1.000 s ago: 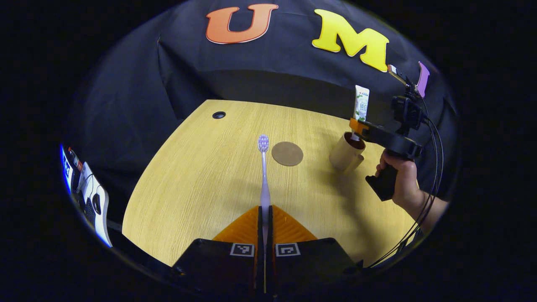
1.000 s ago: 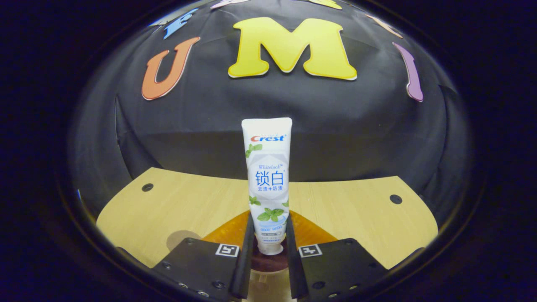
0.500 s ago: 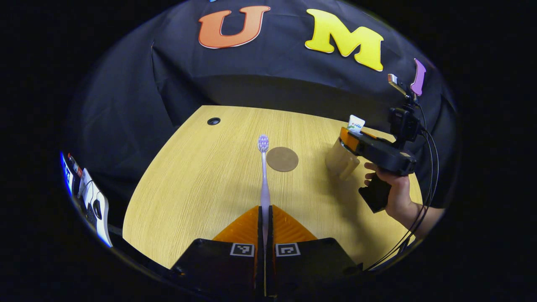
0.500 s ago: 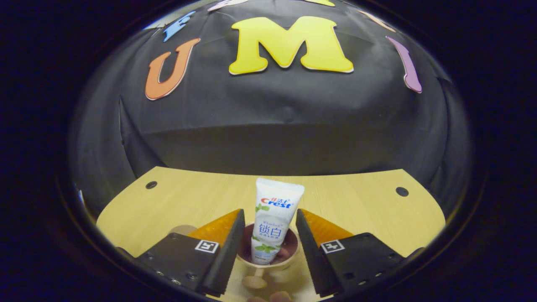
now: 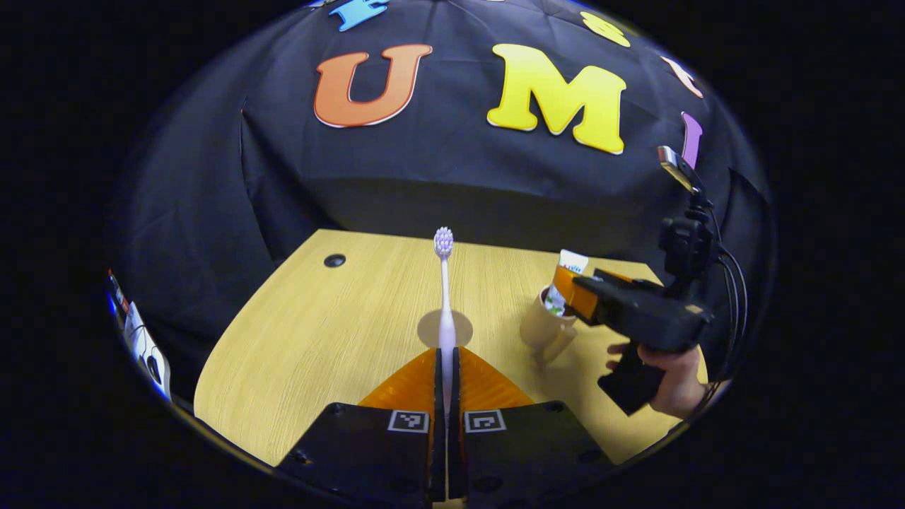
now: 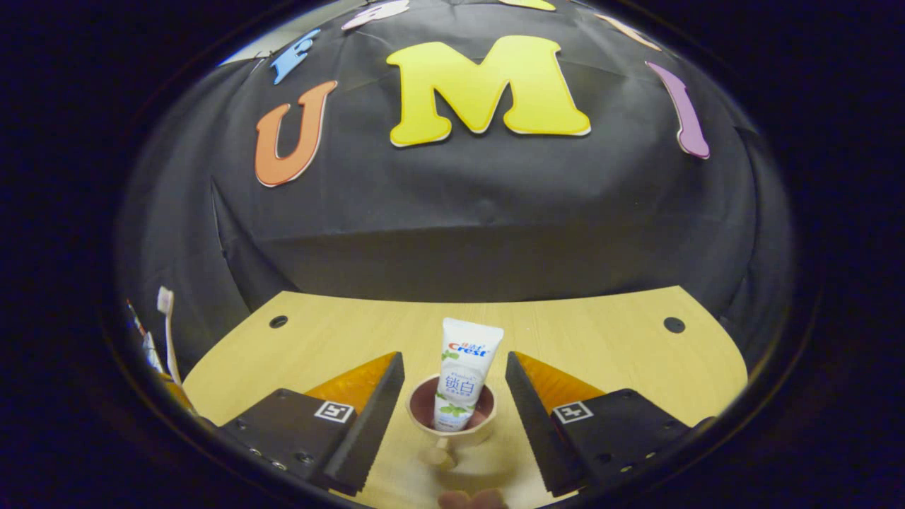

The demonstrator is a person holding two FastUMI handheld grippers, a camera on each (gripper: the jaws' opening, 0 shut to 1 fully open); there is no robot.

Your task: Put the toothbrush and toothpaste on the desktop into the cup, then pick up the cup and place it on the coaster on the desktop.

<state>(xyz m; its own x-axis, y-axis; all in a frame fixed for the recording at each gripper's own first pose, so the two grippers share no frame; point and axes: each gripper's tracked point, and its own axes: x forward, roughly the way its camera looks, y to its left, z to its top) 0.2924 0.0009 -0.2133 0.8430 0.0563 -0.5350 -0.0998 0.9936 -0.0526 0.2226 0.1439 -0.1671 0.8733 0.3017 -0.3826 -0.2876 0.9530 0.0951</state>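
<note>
Toothpaste already stands in the cup, its crimped end rising above the rim and leaning a little, so the first half of the loading is done. Toothbrush is not yet in: the left gripper holds it by the handle, both fingers closed tight on it, bristle head pointing up and away toward the booth wall, clear of the worktop. What remains, as I judge it, is carrying the brush to the cup, dropping it in beside the tube, then lifting the cup onto the coaster, which lies just left of the cup and partly behind the brush handle in the left gripper view. The right gripper has its fingers spread wide on either side of the cup, touching neither cup nor tube. In the left gripper view it sits level just to the right of the cup, a hand wrapped round its grip below, cables trailing behind.
</note>
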